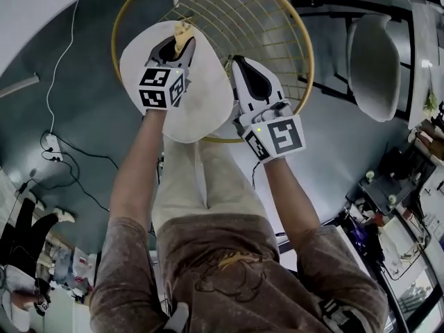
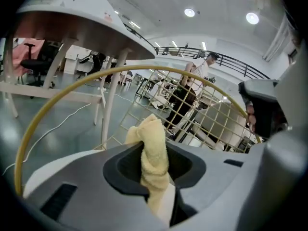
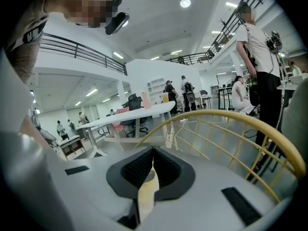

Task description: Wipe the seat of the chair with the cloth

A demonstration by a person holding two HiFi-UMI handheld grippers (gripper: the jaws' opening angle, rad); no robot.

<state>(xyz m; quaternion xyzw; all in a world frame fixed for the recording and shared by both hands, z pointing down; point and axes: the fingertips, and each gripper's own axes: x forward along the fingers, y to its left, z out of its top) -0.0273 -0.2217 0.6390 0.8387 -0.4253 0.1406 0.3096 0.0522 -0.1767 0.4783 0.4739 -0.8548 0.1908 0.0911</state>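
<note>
Cloth (image 2: 153, 150), yellow and bunched, is clamped between the jaws of the left gripper (image 1: 182, 45) and held at the far edge of the white chair seat (image 1: 201, 109); the right gripper (image 1: 237, 62) is held just beside the seat's right edge, its jaws pressed together

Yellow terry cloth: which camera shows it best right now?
Left gripper view: the yellow terry cloth fills the middle, pinched in the left gripper's shut jaws. Head view shows only its tip past that gripper; the right gripper view shows nothing clearly cloth.
</note>
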